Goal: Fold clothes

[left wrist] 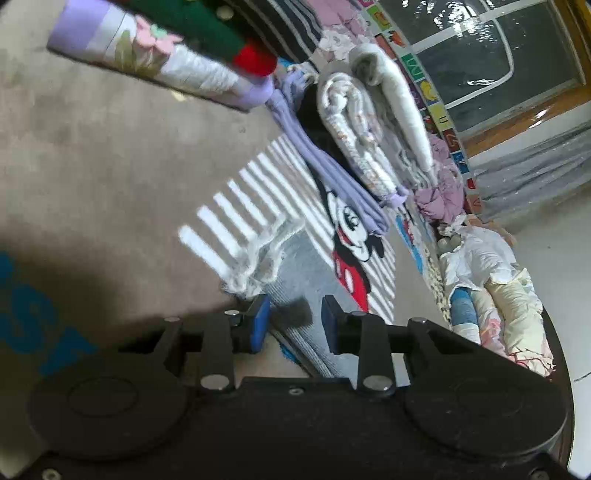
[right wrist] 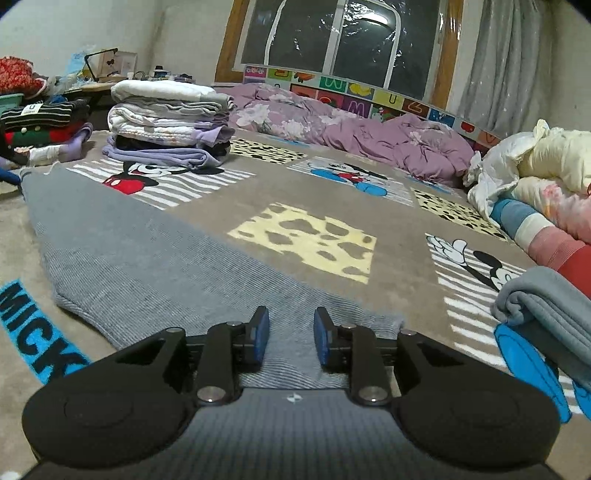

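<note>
2 hand-held grippers (left wrist: 295,317) (right wrist: 290,338) over grey garment (right wrist: 147,251)

From my feed I see a taupe cartoon-mouse blanket (right wrist: 325,206) covering the bed, with a yellow spotted patch (right wrist: 303,243) near its middle. An alphabet play mat (right wrist: 354,90) stands upright along the far edge, below a window (right wrist: 332,33) sheeted in plastic. A grey curtain (right wrist: 513,59) hangs at its right. Far left, a cluttered desk (right wrist: 110,79) sits against the wall.
</note>
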A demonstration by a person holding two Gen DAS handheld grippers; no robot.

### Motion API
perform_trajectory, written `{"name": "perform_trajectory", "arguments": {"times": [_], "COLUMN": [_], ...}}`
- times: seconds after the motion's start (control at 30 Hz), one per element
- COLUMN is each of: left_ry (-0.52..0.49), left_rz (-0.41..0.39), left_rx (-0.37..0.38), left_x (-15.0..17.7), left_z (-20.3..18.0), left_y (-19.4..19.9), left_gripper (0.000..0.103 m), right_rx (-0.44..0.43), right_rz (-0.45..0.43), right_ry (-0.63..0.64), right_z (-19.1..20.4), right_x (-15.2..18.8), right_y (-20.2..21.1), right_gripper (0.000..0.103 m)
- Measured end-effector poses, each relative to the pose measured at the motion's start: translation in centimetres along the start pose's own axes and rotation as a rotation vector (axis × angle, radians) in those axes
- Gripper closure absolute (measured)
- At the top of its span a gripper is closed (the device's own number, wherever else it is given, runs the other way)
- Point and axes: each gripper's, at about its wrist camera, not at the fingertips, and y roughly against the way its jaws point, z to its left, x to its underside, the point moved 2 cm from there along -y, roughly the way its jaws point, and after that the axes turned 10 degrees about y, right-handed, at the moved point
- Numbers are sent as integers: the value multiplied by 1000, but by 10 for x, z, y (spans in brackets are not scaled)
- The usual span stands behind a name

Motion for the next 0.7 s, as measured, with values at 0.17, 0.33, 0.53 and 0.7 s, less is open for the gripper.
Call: {"name": "perform_trajectory", "arguments": {"times": [0.17,0.33,0.53,0.7], "left_ry": [55,58,16,42], "left_rz": [-15,-16,-15,4], "left_rx": [-28,15,16,2], "left_x": [-2,-2,-2,1], "left_z": [9,6,-6,-4], "left_y": [0,3,13,0], "left_gripper": [74,74,74,74], "right_rx": [-6,-9,-14,-16], "right_rz": [1,1,-1,-1], "right_ry": [-22,-28,-36,-38], "right_z": [-3,-4,-6,-6], "right_x": [1,2,2,2], "right_y": [-1,-1,-1,-2], "right_gripper": [76,76,76,76]}}
